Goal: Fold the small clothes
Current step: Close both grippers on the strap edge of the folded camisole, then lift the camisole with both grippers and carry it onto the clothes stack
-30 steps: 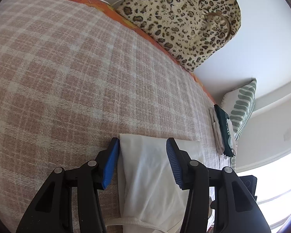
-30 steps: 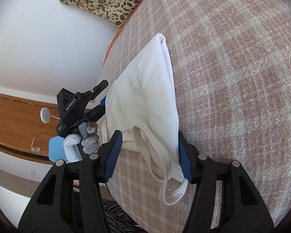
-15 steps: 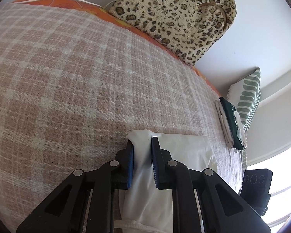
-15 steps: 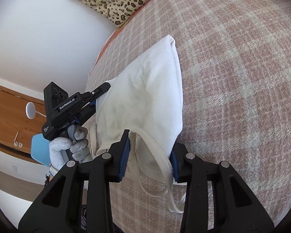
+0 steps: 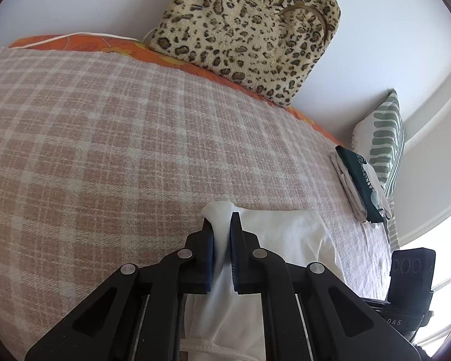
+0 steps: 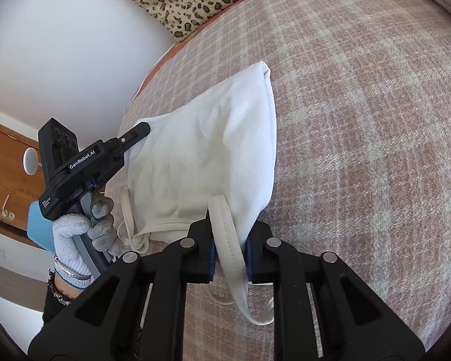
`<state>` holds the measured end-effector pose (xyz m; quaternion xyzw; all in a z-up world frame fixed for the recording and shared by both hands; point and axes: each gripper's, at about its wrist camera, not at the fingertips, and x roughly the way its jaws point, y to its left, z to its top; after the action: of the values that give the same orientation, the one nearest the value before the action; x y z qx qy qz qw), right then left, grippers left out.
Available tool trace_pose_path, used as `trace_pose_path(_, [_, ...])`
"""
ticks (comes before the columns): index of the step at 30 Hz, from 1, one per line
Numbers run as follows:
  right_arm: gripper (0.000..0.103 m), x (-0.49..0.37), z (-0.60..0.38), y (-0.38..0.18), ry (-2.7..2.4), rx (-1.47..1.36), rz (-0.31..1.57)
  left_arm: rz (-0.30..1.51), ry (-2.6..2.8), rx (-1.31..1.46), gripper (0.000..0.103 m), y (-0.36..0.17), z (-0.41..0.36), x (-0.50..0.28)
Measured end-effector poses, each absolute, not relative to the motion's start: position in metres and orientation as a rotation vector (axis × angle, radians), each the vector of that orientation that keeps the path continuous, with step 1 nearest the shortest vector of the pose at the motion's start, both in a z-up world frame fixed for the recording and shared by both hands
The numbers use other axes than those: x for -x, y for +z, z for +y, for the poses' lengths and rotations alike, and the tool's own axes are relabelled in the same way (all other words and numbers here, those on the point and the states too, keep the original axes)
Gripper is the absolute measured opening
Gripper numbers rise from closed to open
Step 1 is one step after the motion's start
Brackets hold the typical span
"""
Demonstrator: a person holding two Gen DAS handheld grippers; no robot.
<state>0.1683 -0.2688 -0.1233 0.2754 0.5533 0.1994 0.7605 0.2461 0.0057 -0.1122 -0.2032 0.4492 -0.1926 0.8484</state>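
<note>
A white tank top lies partly folded on the pink plaid blanket. My left gripper is shut on one far corner of the tank top, and the cloth bunches up between its blue pads. Seen from the right wrist, that left gripper pinches the garment's left edge, held by a gloved hand. My right gripper is closing its jaws on the near edge, with a shoulder strap and fabric pressed between the pads. The rest of the strap hangs below.
A leopard-print bag leans on the wall at the bed's far edge. A stack of folded clothes lies beside a green-patterned pillow at the right. Wooden furniture stands beyond the bed's left edge.
Both grippers have closed from wide open onto the tank top. The left has lifted its corner slightly off the blanket, and the garment's left side now stands raised.
</note>
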Motion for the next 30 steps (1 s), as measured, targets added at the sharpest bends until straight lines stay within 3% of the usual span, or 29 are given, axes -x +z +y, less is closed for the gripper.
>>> trace_pose_path(14, [0.013,-0.151,-0.294,-0.075,0.420,-0.426,1.089,0.828,-0.470,0.356,0.007,-0.066,-0.037,-0.232])
trace_pose_path(30, [0.013,-0.118,-0.430,-0.062,0.256,-0.405,1.002,0.767,-0.696,0.276,0.007,-0.027,-0.195,-0.238])
